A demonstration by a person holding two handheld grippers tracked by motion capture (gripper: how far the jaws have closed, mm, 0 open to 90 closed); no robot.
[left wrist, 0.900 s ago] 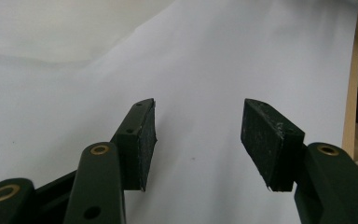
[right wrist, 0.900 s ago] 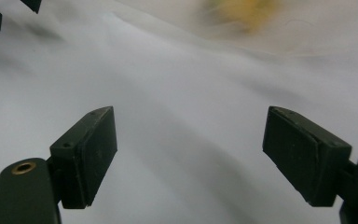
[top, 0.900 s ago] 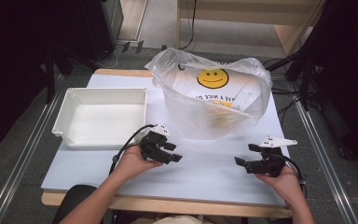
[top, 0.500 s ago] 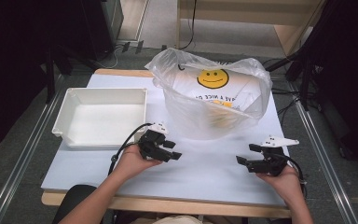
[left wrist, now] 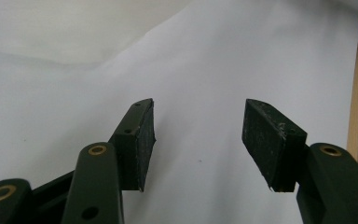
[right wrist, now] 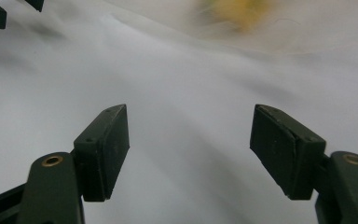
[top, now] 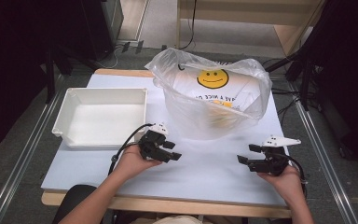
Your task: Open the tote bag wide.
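Nearest, at the front edge of the white table (top: pixel 214 179): left gripper (top: pixel 171 150), held in the person's left hand (top: pixel 133 161), jaws pointing right, spread wide, nothing between the pads (left wrist: pixel 140 140). Level with it toward the right edge: right gripper (top: pixel 249 154), in the right hand (top: pixel 286 179), jaws pointing left, equally wide apart, nothing held, bare tabletop under the pads (right wrist: pixel 109 144). Both well apart from each other and short of the bag. Farther back, left: white plastic tray (top: pixel 70 109), shallow, rectangular. Farther back, centre-right: clear plastic bag (top: pixel 256 93), bulging, smiley-face print on its far side, yellowish contents blurred inside, standing just beyond the gap between the grippers, touched by neither.
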